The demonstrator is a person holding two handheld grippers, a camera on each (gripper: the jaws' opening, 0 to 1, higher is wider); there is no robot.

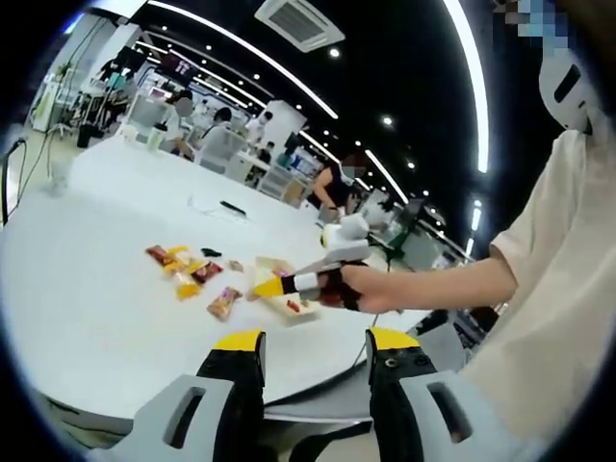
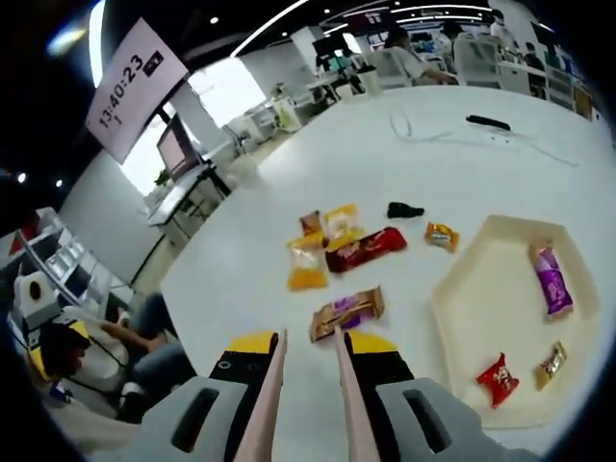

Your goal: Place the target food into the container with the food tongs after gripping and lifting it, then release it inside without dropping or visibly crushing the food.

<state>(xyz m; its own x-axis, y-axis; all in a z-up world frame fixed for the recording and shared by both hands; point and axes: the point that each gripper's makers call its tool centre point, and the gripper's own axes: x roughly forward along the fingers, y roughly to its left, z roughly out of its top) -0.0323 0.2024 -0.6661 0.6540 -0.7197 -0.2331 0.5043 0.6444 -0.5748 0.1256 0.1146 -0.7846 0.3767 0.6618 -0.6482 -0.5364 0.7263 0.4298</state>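
Note:
In the right gripper view, my right gripper [image 2: 310,346] is shut on pale food tongs [image 2: 345,385], whose two arms run forward between the jaws and stand slightly apart. Just past the tong tips a brown snack packet [image 2: 346,310] lies on the white table [image 2: 231,279]. To its right, a cream tray [image 2: 452,289] holds a purple packet [image 2: 551,279], a red packet [image 2: 497,377] and a small gold one [image 2: 551,361]. In the left gripper view, my left gripper [image 1: 316,342] hangs open and empty off the table's near edge. A hand holds the right gripper [image 1: 272,286] over the tray [image 1: 289,310].
More packets lie beyond the brown one: a yellow-orange one [image 2: 308,262], a long red one [image 2: 366,248], an orange sweet [image 2: 442,235] and a small black item [image 2: 404,209]. A cable and a black remote [image 2: 491,122] lie farther back. People sit at desks behind the table.

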